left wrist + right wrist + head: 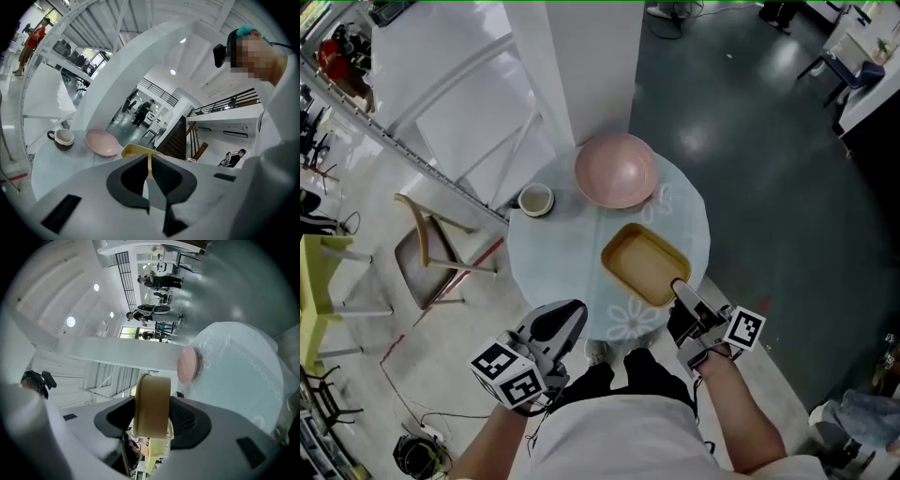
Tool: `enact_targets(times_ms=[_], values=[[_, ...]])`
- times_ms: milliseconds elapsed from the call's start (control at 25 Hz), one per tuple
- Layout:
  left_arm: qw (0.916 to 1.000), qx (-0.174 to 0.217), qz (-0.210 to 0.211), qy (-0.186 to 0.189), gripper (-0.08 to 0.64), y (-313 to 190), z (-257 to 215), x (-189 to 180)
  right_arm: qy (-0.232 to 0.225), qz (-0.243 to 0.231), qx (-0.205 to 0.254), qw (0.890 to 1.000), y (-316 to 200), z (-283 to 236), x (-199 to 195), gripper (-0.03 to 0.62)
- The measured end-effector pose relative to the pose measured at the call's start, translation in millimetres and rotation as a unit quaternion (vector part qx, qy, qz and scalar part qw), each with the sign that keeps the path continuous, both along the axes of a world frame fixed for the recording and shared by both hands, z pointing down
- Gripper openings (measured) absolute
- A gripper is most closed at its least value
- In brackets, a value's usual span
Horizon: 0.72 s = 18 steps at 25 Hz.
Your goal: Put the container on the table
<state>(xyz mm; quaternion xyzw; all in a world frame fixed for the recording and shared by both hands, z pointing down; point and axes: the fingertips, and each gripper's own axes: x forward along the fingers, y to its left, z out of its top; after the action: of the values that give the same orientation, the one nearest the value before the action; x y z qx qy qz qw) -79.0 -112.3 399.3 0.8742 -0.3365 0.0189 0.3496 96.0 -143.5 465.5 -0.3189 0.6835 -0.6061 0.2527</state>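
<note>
Container (pixel 152 405) sits clamped between the right gripper's (pixel 680 289) jaws.

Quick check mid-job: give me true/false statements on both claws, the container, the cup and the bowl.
1. The right claw grips the yellow container by its edge. True.
2. The left claw holds the cup. False: it is shut on nothing; the cup stands on the table.
3. The pink bowl sits inside the container. False: it stands apart, beyond it.
4. The cup stands beside the pink bowl. True.
</note>
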Motion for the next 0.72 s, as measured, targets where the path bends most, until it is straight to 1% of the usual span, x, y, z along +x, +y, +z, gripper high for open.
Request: enact_targets(times_ms=[160, 360, 560, 720], values=[[0.9998, -0.009, -0.011, -0.011, 0.041, -3.9, 6.3, 9.7, -0.004, -0.009, -0.008, 1.000, -15.9, 22.2, 6.5, 0.242], [0.9995, -0.016, -0.020, -0.020, 0.041, -5.5, 10.5, 19.5, 0.000, -0.008, -0.026, 1.000, -32.8, 52.4, 11.3, 0.242], [0.9989, -0.017, -0.032, -0.029, 0.041, -6.4, 10.8, 21.2, 0.007, -0.003, -0.040, 0.999, -45.1, 77.2, 14.3, 0.242], [0.9984, -0.025, -0.038, -0.032, 0.041, -7.5, 15.1, 20.2, 0.016, -0.004, -0.048, 0.999, -55.3, 92.0, 11.1, 0.242]])
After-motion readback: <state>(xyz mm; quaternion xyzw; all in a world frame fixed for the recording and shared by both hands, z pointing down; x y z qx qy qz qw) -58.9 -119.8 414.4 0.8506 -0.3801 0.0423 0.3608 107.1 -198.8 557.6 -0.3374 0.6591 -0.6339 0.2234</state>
